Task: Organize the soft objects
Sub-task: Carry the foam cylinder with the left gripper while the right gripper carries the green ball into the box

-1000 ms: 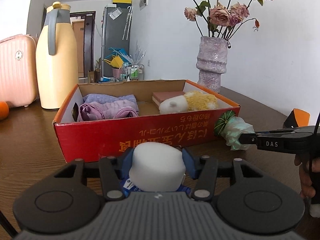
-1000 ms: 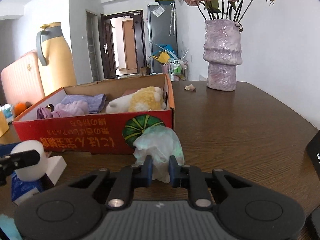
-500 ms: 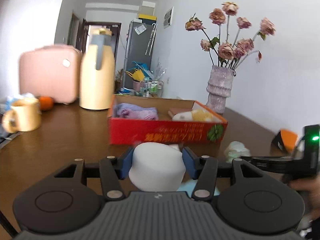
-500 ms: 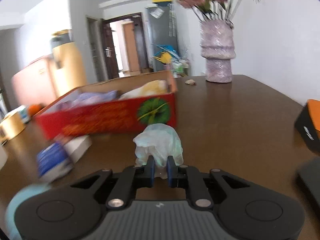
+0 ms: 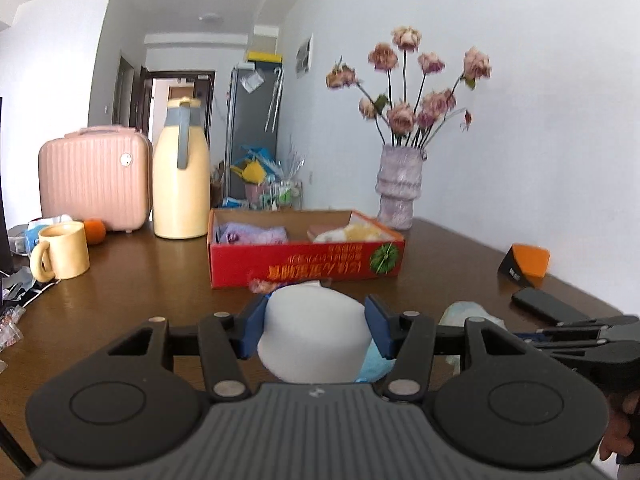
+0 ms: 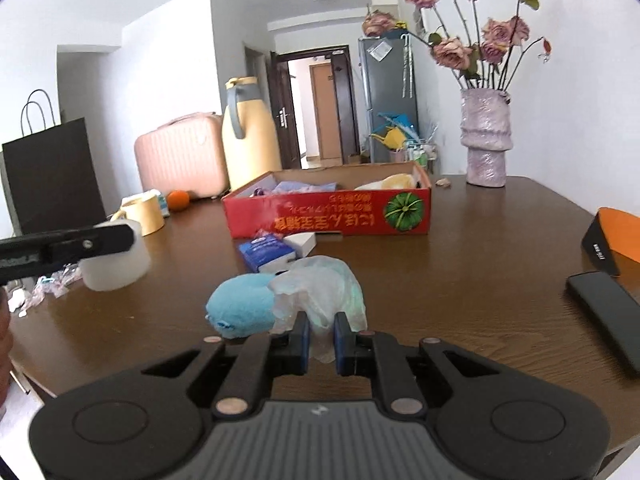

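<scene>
White soft block (image 5: 314, 332) sits lower centre, clamped between the left tool (image 5: 316, 330) fingers, while the right tool (image 6: 321, 338), nearly closed, pinches the crumpled translucent bag (image 6: 320, 294) above the counter (image 6: 480, 272).

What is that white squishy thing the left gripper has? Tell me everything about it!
The white squishy thing is a plain, smooth, rounded block that looks like soft foam, with no markings visible. The left gripper is shut on it, one blue finger pad pressing each side. It appears to be held up above the wooden table, in front of the red box, upright, touching only the pads.
</scene>
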### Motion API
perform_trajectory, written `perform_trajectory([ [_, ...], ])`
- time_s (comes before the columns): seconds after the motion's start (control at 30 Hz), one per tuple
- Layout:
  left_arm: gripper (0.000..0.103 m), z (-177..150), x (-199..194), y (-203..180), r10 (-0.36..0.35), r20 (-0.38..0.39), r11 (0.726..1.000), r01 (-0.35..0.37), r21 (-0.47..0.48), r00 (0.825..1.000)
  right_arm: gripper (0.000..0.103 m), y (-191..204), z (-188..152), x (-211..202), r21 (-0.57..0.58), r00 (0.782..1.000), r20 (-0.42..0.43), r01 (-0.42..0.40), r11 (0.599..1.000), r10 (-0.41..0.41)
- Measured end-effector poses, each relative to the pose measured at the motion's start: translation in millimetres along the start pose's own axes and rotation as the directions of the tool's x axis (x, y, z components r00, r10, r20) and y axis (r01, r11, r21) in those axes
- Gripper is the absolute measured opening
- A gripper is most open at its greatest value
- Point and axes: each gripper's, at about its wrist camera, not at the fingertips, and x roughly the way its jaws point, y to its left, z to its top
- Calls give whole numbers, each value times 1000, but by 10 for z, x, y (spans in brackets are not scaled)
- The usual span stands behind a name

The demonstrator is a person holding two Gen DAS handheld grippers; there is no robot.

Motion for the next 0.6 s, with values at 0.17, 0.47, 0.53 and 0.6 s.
perform_trajectory([
  [0.17, 54, 47, 82, 33, -16, 3, 999, 16, -38, 1000, 12, -44, 73, 74, -3, 1000, 2, 3, 1000, -3],
  [0.47, 56, 763, 1060, 92, -98, 48, 992, 94, 81, 994, 12, -431, 1164, 791, -94, 998, 42, -43, 995, 47],
  [0.53, 57, 931, 1493, 132, -103, 19, 993, 101, 57, 995, 12, -518, 1463, 1119, -97, 996, 29, -76, 992, 79],
  [0.6, 57, 1047, 1941, 182, -96, -24, 995, 97, 26, 995, 12, -610, 1795, 1579, -96, 995, -1, -98, 991, 98],
])
